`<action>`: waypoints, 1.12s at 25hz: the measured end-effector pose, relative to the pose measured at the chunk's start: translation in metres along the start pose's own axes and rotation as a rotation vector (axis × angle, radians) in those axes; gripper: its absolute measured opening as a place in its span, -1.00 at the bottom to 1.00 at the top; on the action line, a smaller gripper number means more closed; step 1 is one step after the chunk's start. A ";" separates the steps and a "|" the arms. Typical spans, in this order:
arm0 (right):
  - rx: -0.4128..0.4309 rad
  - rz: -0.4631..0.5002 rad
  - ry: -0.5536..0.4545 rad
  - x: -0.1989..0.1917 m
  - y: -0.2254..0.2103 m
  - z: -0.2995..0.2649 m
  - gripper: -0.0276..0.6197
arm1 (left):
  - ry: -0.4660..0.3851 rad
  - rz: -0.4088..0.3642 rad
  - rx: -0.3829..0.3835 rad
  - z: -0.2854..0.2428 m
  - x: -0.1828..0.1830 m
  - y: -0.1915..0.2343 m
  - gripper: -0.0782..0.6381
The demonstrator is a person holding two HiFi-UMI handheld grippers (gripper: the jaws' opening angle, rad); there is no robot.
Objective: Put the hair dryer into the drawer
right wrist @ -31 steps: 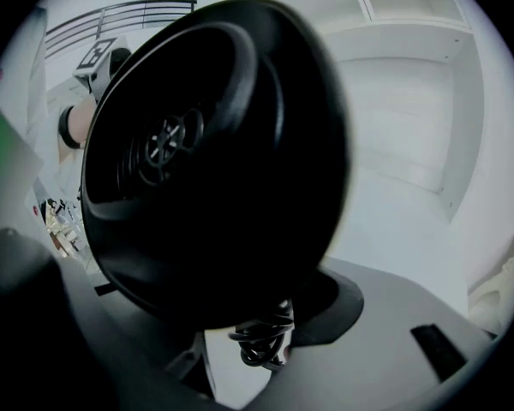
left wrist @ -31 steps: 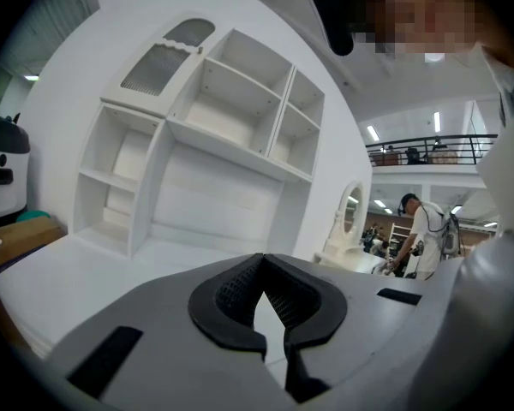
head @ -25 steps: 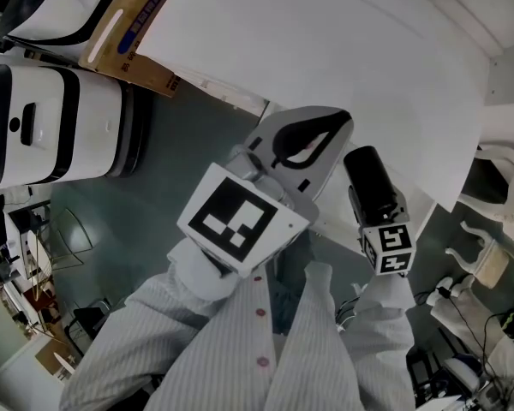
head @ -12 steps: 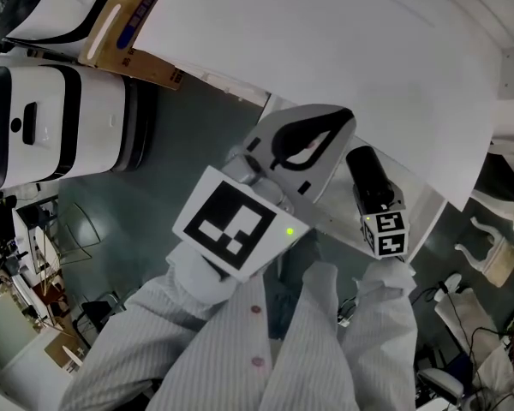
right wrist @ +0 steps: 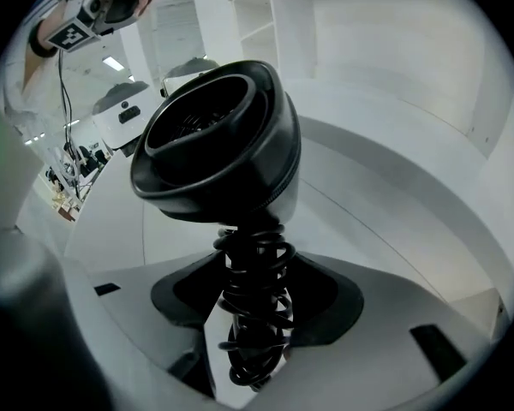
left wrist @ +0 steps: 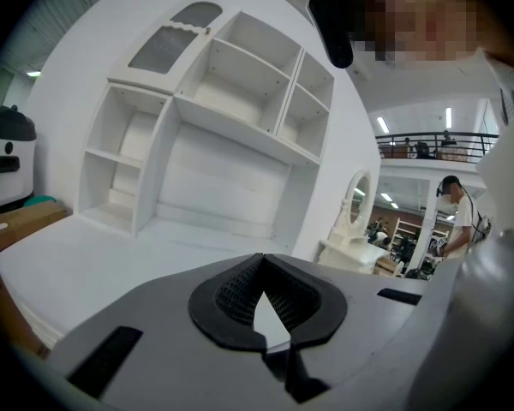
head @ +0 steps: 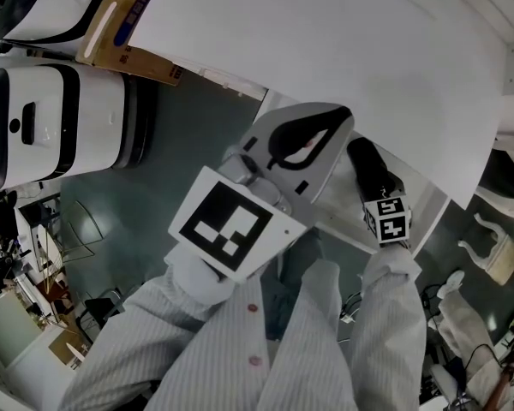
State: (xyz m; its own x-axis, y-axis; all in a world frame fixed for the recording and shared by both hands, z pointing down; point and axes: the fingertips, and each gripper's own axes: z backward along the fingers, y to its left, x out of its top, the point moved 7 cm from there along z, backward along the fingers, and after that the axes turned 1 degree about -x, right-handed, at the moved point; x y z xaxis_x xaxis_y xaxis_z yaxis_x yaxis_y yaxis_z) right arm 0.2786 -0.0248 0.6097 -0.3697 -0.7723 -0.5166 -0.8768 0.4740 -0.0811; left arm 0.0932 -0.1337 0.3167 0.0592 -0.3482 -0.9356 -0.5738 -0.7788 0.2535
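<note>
Shifted slightly toward white surface point(head: 325, 50): right gripper point(right wrist: 254, 315), jaws clenched on black hair dryer point(right wrist: 214, 144) by coiled cord. Left gripper point(left wrist: 262, 291) jaws pressed together, nothing between.

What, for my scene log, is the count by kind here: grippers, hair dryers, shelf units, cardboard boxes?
Grippers: 2, the left gripper shut and empty, the right gripper shut on the dryer's coiled cord
Hair dryer: 1
Shelf unit: 1
Cardboard box: 1
Total: 5
</note>
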 end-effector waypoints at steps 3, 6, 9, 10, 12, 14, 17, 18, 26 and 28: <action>0.006 -0.001 0.004 0.001 -0.002 -0.004 -0.23 | 0.004 0.003 -0.002 -0.001 -0.002 -0.002 -0.76; 0.013 0.010 0.011 0.003 -0.002 -0.009 -0.23 | 0.007 0.007 -0.002 0.000 -0.004 -0.001 -0.76; 0.022 0.026 0.021 0.004 -0.001 -0.014 -0.23 | 0.012 0.006 -0.002 -0.001 -0.006 0.001 -0.76; 0.026 0.031 0.026 0.004 -0.001 -0.015 -0.23 | 0.013 0.006 -0.002 -0.001 -0.007 0.002 -0.76; 0.034 0.042 0.037 0.004 -0.001 -0.017 -0.23 | 0.014 0.008 -0.001 -0.002 -0.008 0.001 -0.76; 0.041 0.054 0.050 0.003 -0.001 -0.019 -0.22 | 0.014 0.008 0.000 -0.003 -0.009 -0.001 -0.76; 0.047 0.055 0.070 0.004 -0.001 -0.022 -0.22 | 0.015 0.010 0.000 -0.003 -0.009 0.000 -0.76; 0.049 0.050 0.074 0.005 -0.002 -0.023 -0.22 | 0.015 0.010 -0.001 -0.003 -0.009 0.001 -0.76; 0.069 0.027 0.117 0.007 -0.004 -0.028 -0.22 | 0.010 0.012 -0.008 -0.003 -0.009 0.001 -0.76; 0.076 0.021 0.129 0.007 -0.004 -0.027 -0.22 | 0.010 0.012 -0.010 -0.002 -0.008 0.001 -0.76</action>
State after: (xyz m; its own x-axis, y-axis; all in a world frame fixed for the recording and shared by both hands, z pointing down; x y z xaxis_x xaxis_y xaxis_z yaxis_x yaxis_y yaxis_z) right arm 0.2711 -0.0437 0.6298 -0.4287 -0.8071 -0.4059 -0.8444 0.5177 -0.1378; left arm 0.0934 -0.1325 0.3253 0.0604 -0.3626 -0.9300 -0.5662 -0.7798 0.2673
